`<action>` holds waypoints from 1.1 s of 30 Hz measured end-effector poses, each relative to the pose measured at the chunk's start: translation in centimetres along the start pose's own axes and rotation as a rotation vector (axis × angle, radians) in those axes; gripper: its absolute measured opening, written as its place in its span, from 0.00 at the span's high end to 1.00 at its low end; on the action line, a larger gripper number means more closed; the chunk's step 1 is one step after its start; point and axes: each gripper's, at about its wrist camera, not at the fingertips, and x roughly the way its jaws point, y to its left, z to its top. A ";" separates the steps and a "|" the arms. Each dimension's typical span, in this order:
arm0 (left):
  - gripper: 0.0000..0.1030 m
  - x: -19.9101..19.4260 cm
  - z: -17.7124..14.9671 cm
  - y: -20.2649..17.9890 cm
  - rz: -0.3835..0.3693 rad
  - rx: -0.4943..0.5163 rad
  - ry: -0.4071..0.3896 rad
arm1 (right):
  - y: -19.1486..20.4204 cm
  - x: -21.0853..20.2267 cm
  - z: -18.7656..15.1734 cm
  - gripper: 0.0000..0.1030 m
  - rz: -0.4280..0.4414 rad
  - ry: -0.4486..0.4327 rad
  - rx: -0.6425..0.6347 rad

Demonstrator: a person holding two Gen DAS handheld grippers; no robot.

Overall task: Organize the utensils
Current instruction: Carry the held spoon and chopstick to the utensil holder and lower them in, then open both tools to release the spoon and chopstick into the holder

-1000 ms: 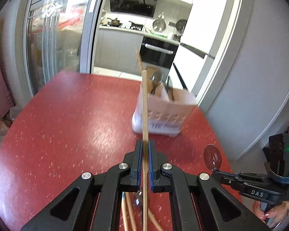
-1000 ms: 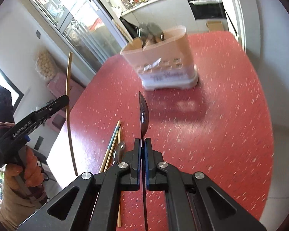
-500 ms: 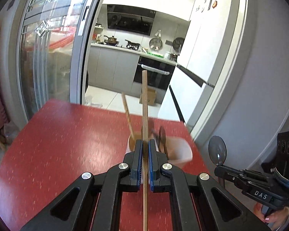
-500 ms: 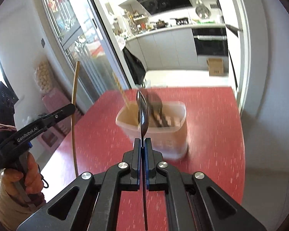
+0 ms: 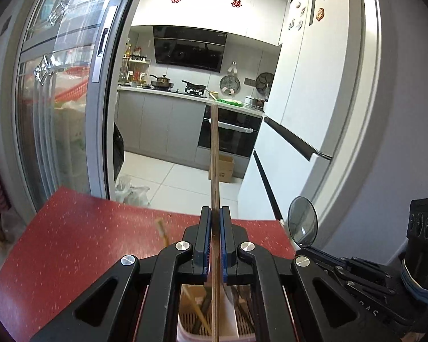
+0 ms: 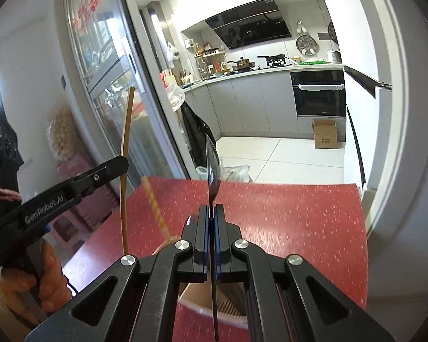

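In the left wrist view, a chopstick (image 5: 214, 154) is clamped upright between the pads of the left gripper (image 5: 214, 222), its upper length rising well beyond the fingertips and its lower end hanging beneath them into the holder (image 5: 185, 327), which lies directly under the fingers on the red table (image 5: 71, 242). Other utensils are seen already standing in that holder, though blurred. To the right of the fingers, the right gripper (image 5: 305, 252) is seen gripping a spoon (image 5: 302, 223) with the bowl upward. In the right wrist view, the right gripper is closed tight on the spoon's thin handle, the bowl seen edge-on above the fingertips and the handle running down past them toward the holder's rim (image 6: 202, 310) just below. To the left of the fingers, the left gripper is seen side-on with the chopstick crossing it. The step in hand is judged to be lowering both utensils into the holder. It would be done well if each piece were kept vertical, its lower end steered into a free gap among the standing utensils, and the grip eased only once the tip is well inside, so that nothing tips out or knocks the holder.
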 end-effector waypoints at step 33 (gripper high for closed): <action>0.66 2.3 -8.5 0.1 0.111 0.058 0.053 | 1.9 5.2 -7.6 0.97 -0.130 -0.002 -0.277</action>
